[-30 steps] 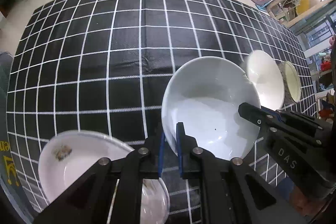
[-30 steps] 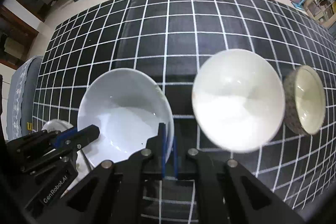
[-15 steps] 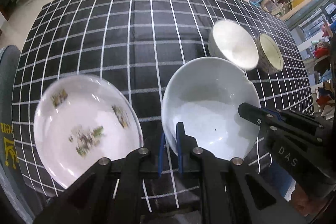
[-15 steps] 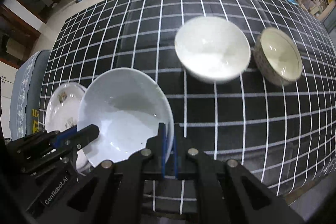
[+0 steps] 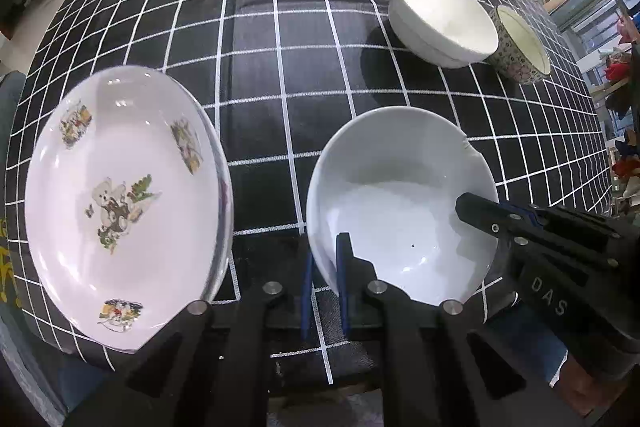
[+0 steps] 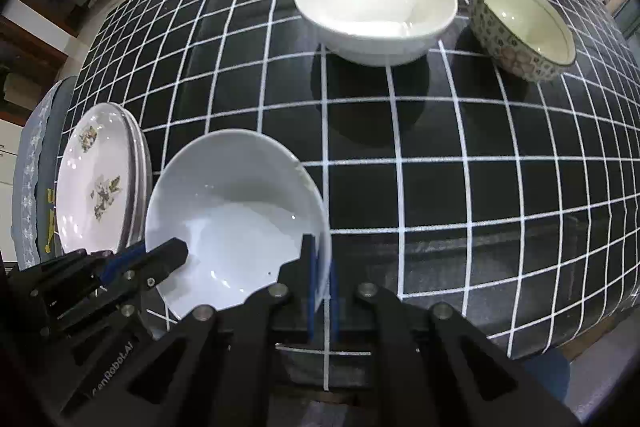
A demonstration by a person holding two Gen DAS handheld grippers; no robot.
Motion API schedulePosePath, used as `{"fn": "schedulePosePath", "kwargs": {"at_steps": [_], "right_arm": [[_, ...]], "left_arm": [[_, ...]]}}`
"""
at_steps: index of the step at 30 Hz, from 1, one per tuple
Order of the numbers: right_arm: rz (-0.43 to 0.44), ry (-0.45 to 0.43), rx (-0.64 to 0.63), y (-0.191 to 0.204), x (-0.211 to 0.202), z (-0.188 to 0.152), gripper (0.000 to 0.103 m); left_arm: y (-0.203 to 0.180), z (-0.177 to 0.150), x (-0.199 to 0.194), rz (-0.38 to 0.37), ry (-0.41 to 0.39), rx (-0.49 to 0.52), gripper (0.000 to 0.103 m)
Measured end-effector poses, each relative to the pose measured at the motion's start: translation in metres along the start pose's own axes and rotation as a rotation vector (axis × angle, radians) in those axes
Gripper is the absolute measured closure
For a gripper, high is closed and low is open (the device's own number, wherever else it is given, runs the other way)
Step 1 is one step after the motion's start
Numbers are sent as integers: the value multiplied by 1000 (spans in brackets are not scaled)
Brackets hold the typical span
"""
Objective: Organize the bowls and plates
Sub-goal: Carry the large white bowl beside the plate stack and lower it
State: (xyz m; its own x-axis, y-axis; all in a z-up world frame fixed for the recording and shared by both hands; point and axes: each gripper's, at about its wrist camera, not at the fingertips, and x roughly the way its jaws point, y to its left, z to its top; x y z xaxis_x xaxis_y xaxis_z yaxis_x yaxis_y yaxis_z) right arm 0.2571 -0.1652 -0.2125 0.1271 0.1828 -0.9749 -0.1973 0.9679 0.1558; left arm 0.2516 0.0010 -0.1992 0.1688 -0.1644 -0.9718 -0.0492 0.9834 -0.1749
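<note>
Both grippers hold one pale blue-white bowl (image 5: 400, 211) above the near part of the table. My left gripper (image 5: 326, 251) is shut on its left rim. My right gripper (image 6: 322, 259) is shut on its right rim; the bowl also shows in the right wrist view (image 6: 236, 215). The right gripper's fingers (image 5: 484, 215) reach in from the right in the left wrist view. A stack of white plates with animal prints (image 5: 120, 203) lies at the near left, beside the bowl. A plain white bowl (image 6: 376, 3) and a flower-patterned bowl (image 6: 524, 27) stand further back.
The table carries a black cloth with a white grid (image 5: 280, 27). Its near edge (image 6: 520, 331) runs just below the grippers. A grey padded chair (image 6: 40, 131) stands at the left. Cabinets and clutter line the far wall.
Both grippers have pulled back toward the near edge with the bowl held between them. The plate stack and the two far bowls now show further from the cameras.
</note>
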Motion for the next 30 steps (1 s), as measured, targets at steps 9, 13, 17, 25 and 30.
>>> {"fn": "schedulePosePath", "kwargs": {"at_steps": [9,13,17,25,30], "right_arm": [[-14,-1,-10,1,2,-1,95],[-41,-4,-39,4,4,-4,93],[-39,5,-38,4,6,-4,93],[-55,-21,-67,4,-5,-3,93],[-36,-34,-67,-1,-16,-1,86]], "left_arm": [[-1,-3,3,5,-4,8,93],[-3,-4,4,16,-10,21,93],[-3,-4,3,16,-6,22,93],[-1,-7,-4,11,-16,17,89],[1,-4,-23,9,-51,19,81]]}}
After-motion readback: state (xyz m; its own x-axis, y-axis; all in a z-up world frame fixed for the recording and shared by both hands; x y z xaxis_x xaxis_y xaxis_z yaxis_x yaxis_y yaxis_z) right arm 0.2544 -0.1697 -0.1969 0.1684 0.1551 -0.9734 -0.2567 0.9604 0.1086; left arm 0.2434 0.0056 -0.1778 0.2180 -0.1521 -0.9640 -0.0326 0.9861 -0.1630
